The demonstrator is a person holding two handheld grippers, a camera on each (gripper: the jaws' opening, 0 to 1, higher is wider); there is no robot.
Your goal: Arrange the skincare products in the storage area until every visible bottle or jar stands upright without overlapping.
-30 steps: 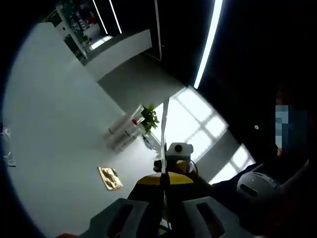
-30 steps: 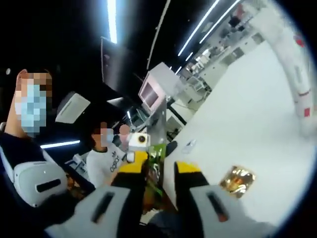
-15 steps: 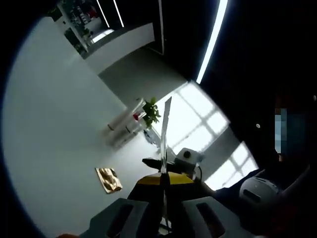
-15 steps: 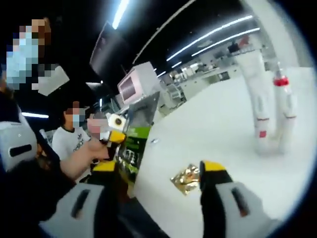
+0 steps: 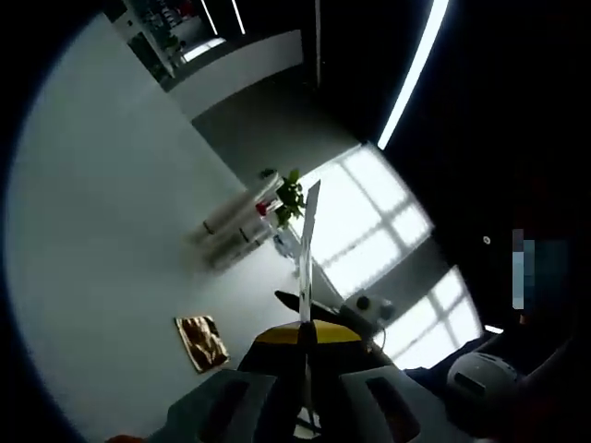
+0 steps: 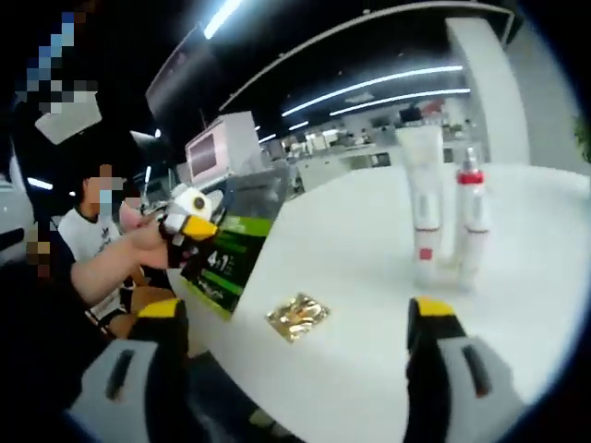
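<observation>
Currently logged, item by item.

Left gripper (image 5: 305, 346): jaws pressed together on a thin flat card (image 5: 306, 268), seen edge-on in the left gripper view and rising straight ahead from the yellow tips. In the right gripper view the same card shows a green printed face, held off the table's near edge, well to the left of that tool.

Right gripper (image 6: 300, 323): jaws spread wide, nothing between them, hovering over the near part of the white table (image 6: 369, 240).

White tube (image 6: 422, 198): upright on its cap, ahead of the right gripper and a little to its right.

Spray bottle (image 6: 472, 208): red collar, upright, just beside the tube on its far side from the card; whether the two touch cannot be told.

Gold foil sachet (image 6: 297, 316): lying flat on the table, close ahead of the right gripper, between its jaw tips as framed, well apart from the two standing items.

Progress, as a judgement: both bottle-type items already stand and do not overlap. Remaining, if anything: placing the held card and perhaps tidying the sachet nearer the pair. Where the storage area lies cannot be told.
</observation>
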